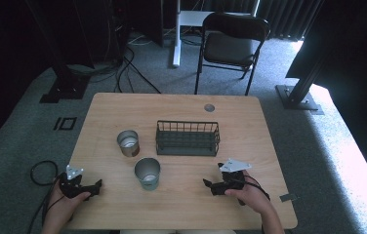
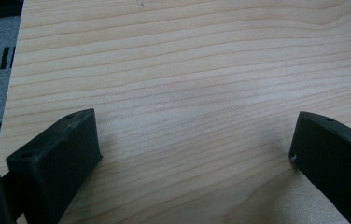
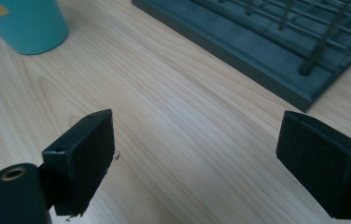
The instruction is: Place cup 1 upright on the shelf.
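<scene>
Two cups [image 1: 147,172] [image 1: 128,142], one wire rack [image 1: 187,138] cut off in right tool view; both tools [image 1: 95,186] [image 1: 207,184] wide open, empty.

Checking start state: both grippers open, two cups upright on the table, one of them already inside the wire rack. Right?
Not quite. Neither cup is in the wire rack: the silver cup stands left of it and the teal cup in front, both on the table, as the high view shows. Left gripper and right gripper are open.
</scene>
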`<state>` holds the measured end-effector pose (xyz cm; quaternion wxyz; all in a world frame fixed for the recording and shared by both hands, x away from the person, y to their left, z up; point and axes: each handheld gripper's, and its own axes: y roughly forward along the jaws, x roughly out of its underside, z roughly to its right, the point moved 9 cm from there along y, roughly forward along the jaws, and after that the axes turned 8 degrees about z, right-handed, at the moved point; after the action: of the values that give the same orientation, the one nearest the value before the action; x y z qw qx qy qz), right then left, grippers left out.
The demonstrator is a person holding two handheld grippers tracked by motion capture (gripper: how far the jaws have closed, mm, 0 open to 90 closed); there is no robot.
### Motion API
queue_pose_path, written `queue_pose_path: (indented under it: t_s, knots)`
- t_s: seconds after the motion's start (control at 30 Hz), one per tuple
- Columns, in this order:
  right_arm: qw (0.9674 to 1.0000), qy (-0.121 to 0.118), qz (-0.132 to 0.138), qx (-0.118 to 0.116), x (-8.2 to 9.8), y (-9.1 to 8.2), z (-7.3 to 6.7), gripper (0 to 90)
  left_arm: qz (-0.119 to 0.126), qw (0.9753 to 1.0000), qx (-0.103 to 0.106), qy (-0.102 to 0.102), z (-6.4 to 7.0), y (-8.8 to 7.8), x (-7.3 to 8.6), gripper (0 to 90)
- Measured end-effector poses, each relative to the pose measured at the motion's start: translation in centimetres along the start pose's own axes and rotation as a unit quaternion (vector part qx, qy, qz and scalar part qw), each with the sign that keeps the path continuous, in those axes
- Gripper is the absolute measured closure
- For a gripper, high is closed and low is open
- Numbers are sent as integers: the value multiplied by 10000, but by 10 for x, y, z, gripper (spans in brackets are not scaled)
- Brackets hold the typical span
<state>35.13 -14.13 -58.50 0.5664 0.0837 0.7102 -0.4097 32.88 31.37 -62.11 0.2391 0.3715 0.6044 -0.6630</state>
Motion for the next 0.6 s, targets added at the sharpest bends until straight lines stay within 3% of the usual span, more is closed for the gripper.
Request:
queue_pose_path:
  t_s: [0.6]
  knots:
    - [9977,-286,-25,-613,-10,19,-37,113,-1,10000,-1,0,0,0,0,22]
